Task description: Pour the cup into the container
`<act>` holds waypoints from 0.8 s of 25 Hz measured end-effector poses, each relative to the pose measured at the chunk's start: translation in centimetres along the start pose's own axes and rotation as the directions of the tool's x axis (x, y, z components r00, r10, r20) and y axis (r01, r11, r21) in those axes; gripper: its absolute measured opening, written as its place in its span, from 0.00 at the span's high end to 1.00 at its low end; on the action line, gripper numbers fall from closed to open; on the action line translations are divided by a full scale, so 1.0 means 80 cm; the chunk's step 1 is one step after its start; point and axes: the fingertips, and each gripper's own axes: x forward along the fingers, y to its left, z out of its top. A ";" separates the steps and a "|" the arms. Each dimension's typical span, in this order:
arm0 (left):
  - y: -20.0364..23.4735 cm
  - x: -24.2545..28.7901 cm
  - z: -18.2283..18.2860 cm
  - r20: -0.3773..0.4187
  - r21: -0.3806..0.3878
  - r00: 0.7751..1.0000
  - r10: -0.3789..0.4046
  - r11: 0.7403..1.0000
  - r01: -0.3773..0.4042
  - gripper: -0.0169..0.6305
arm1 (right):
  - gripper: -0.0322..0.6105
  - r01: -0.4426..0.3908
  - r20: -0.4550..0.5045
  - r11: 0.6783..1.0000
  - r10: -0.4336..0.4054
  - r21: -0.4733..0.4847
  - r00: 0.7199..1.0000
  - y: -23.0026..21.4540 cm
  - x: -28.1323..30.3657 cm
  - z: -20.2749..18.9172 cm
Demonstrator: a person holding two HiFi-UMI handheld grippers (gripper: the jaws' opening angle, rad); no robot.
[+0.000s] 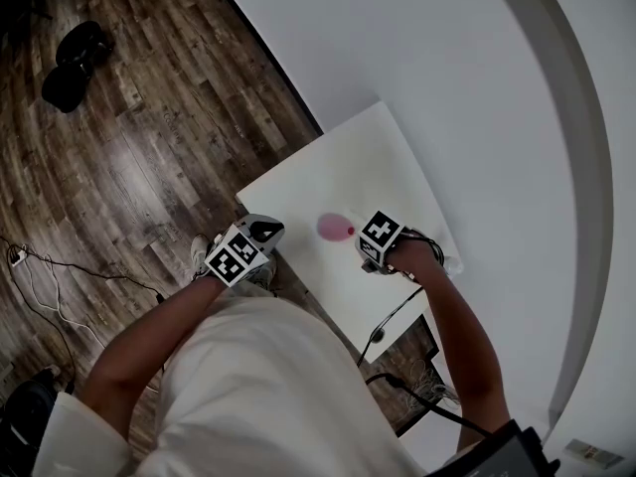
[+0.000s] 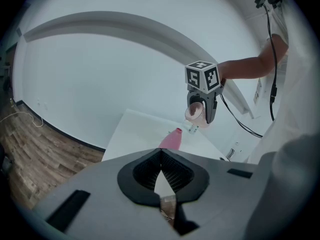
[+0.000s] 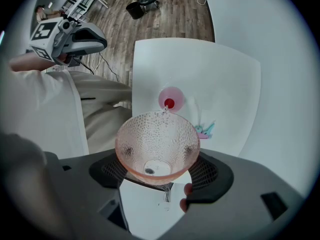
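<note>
- Head view: pink narrow-necked container (image 1: 336, 229) stands on the near half of the white table (image 1: 348, 162). Right gripper (image 1: 370, 250) is just right of it, left gripper (image 1: 260, 237) at the table's left edge.
- Left gripper view: jaws together, nothing between them.
- Right gripper view: jaws clamp a pink dimpled translucent cup (image 3: 157, 144), tipped, its rim over the container's mouth.

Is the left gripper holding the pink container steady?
No: the left gripper has nothing between its closed jaws, and the pink container stands alone on the table beyond it.
</note>
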 end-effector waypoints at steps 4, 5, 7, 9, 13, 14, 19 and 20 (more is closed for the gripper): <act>-0.003 0.005 -0.001 -0.001 -0.002 1.000 0.001 1.000 -0.001 0.96 | 0.38 0.000 -0.003 1.000 0.000 -0.004 1.000 -0.003 0.001 -0.002; -0.002 0.006 -0.002 -0.001 -0.003 1.000 0.001 1.000 -0.001 0.96 | 0.38 0.000 -0.004 1.000 0.000 -0.005 1.000 -0.004 0.001 -0.002; -0.001 0.006 -0.003 0.002 -0.003 1.000 0.002 1.000 -0.002 0.96 | 0.38 0.000 -0.009 1.000 0.000 -0.005 1.000 -0.003 0.000 -0.002; 0.002 0.005 -0.003 0.006 -0.001 1.000 0.003 1.000 -0.003 0.96 | 0.38 -0.001 -0.012 1.000 0.001 -0.005 1.000 -0.001 -0.001 -0.001; 0.003 0.007 -0.002 0.003 -0.004 1.000 0.002 1.000 -0.002 0.96 | 0.38 -0.006 -0.019 1.000 0.006 -0.005 1.000 -0.003 0.002 -0.002; 0.004 0.008 -0.003 0.002 -0.003 1.000 0.004 1.000 -0.004 0.96 | 0.38 -0.007 -0.021 1.000 0.007 -0.005 1.000 -0.003 0.002 -0.003; 0.006 0.008 -0.004 -0.001 -0.005 1.000 0.004 1.000 -0.004 0.96 | 0.38 -0.013 -0.029 1.000 0.012 -0.006 1.000 -0.002 0.002 -0.004; 0.007 0.009 -0.006 -0.005 -0.008 1.000 0.004 1.000 -0.004 0.96 | 0.38 -0.014 -0.031 1.000 0.013 -0.006 0.999 -0.002 0.001 -0.004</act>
